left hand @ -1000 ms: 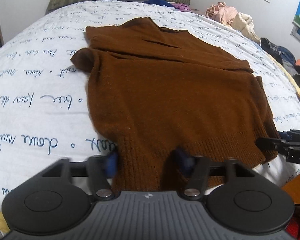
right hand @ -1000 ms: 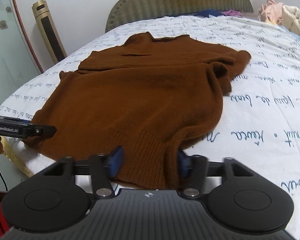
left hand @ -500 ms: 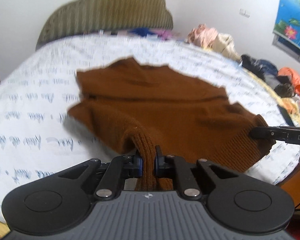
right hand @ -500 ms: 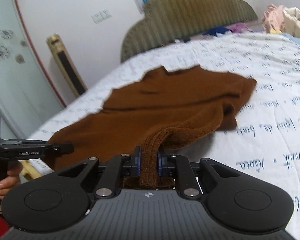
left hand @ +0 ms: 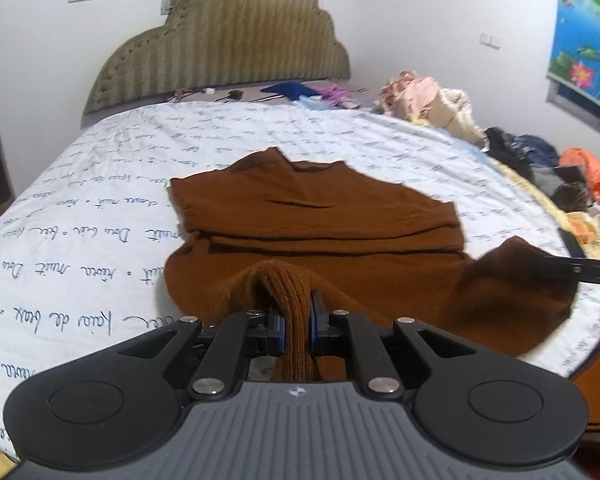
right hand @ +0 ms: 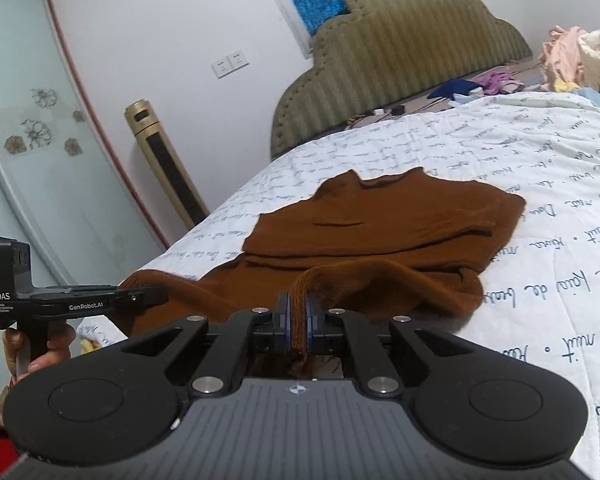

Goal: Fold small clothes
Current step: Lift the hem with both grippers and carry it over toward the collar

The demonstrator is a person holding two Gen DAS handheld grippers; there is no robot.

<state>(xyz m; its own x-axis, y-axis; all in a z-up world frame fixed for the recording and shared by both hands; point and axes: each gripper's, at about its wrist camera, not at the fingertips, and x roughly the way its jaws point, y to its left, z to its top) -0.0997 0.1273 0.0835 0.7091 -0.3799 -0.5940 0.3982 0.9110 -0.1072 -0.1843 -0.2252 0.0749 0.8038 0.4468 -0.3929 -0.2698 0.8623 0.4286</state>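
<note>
A brown knit sweater lies on the white bed, its collar toward the headboard and its sleeves folded in. My left gripper is shut on the ribbed hem at the near left corner and holds it raised. My right gripper is shut on the ribbed hem at the near right corner, also raised. The sweater shows in the right wrist view too. Each gripper shows in the other's view: the right one at the sweater's right corner, the left one at its left corner.
The bed sheet is white with blue script. An olive headboard stands at the far end. Piles of clothes lie at the far right of the bed. A gold tower fan stands by the left wall.
Both grippers have shut on the sweater's hem and lifted it off the bed. The lower part of the sweater now rises in a fold toward the collar.
</note>
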